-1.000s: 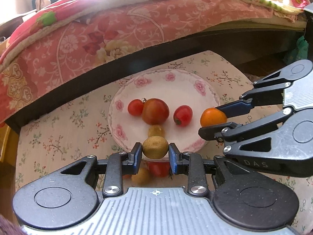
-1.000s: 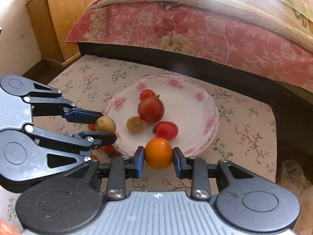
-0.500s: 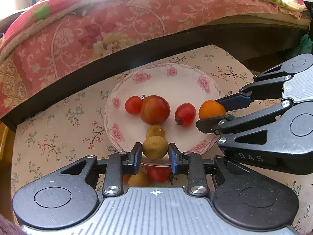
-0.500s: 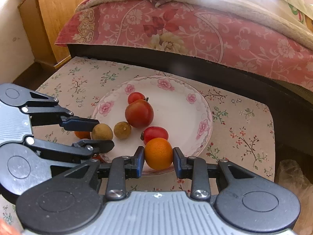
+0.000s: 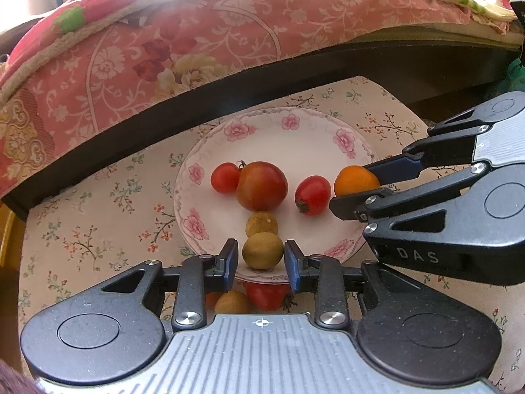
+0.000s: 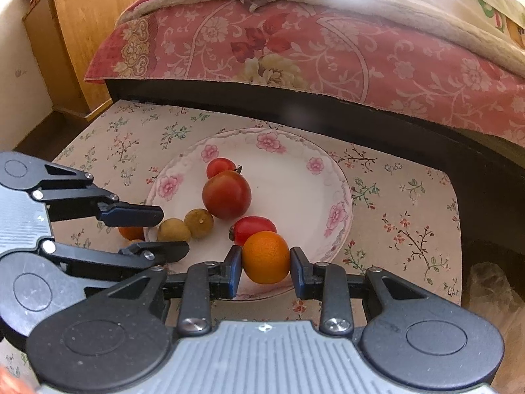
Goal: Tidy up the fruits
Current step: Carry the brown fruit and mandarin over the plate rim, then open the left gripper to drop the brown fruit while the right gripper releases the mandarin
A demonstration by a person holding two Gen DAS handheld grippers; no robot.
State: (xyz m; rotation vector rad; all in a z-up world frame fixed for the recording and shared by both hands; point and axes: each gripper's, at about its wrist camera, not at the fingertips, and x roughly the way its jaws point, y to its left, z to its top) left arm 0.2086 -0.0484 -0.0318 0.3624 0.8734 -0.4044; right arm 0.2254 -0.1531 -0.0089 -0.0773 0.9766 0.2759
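Note:
A white plate with pink flowers point(image 5: 295, 138) holds a large tomato point(image 5: 262, 184), a small round tomato point(image 5: 224, 177), an oval tomato point(image 5: 312, 194) and a brown longan point(image 5: 261, 224). A second longan point(image 5: 262, 251) rests on the plate's near rim between the pads of my left gripper point(image 5: 261, 256). Its jaws are opening, and a gap shows on each side of the fruit. My right gripper point(image 6: 266, 262) is shut on a small orange point(image 6: 266, 256), low over the plate's point(image 6: 288, 177) near rim beside the oval tomato point(image 6: 252, 228).
The plate sits on a low table with a floral cloth point(image 5: 98, 216). Off the plate, under my left gripper, lie a longan point(image 5: 233, 302) and a tomato point(image 5: 267, 295). A bed with a pink quilt point(image 6: 328, 49) and dark frame borders the far side. A wooden cabinet point(image 6: 82, 32) stands at the left.
The left jaws have parted and let go of the longan, which now rests on the plate's rim. The right gripper brought the orange closer to the oval tomato, still gripped.

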